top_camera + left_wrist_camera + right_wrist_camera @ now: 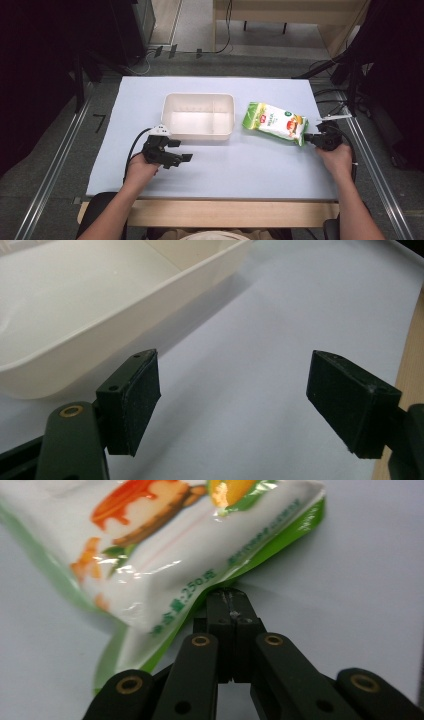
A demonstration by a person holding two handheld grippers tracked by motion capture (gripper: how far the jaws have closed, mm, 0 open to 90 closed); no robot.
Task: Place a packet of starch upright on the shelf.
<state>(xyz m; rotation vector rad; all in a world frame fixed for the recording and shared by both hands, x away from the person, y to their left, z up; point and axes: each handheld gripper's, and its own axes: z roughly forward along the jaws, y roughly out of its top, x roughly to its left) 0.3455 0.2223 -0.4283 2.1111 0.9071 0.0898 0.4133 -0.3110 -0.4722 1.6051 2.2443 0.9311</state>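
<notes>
Right hand-held gripper has its jaws pressed fully together at the near edge of the snack bag; from its own view the tips meet just under the green seam, and whether a sliver of that seam is pinched between them I cannot tell. In the high view this same gripper sits at the bag's right-hand corner, with the bag lying flat on the table, to the right of the white tub and apart from it.

Left hand-held gripper stands wide open with nothing between its pads, low over bare table beside the near wall of the white tub. Seen from above it rests just in front of the tub's near left corner.

Judging by the layout, the step in hand is taking hold of the bag, likely to carry it into the empty tub. A gentle lift would confirm the grip; if the seam slips free, the jaws must reopen and bite deeper. Then raise the bag over the rim and go left.
</notes>
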